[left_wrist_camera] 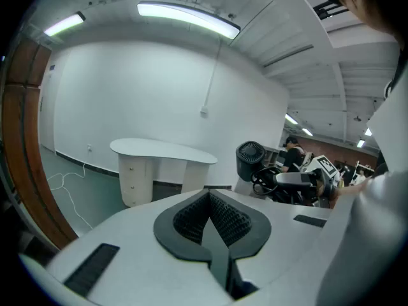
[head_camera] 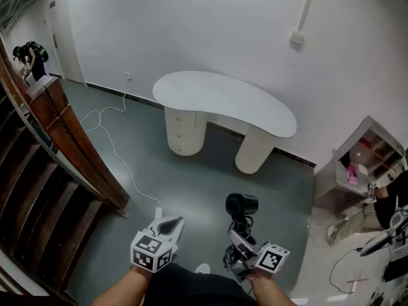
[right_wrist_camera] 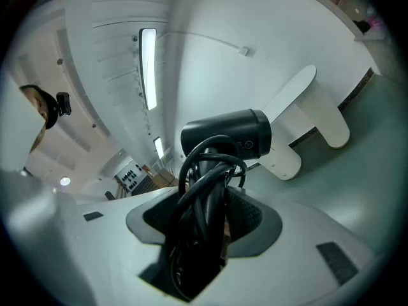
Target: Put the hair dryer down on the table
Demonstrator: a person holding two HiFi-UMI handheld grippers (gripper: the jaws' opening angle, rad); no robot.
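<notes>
A black hair dryer (head_camera: 241,204) (right_wrist_camera: 226,136) (left_wrist_camera: 250,159) with its cord looped around the handle is held in the air in front of me. My right gripper (head_camera: 240,239) (right_wrist_camera: 204,218) is shut on its handle and the coiled cord (right_wrist_camera: 201,190), barrel pointing up and away. My left gripper (head_camera: 171,223) (left_wrist_camera: 210,218) is shut with nothing in it, level with the right one and to its left. The white kidney-shaped table (head_camera: 223,101) (left_wrist_camera: 162,150) (right_wrist_camera: 299,97) stands a few steps ahead, its top bare.
A wooden stair rail (head_camera: 60,139) runs along the left. A white cable (head_camera: 118,152) trails over the grey floor to a wall socket. A small white shelf unit (head_camera: 366,155) stands at the right, with another person's arm (head_camera: 389,199) beside it.
</notes>
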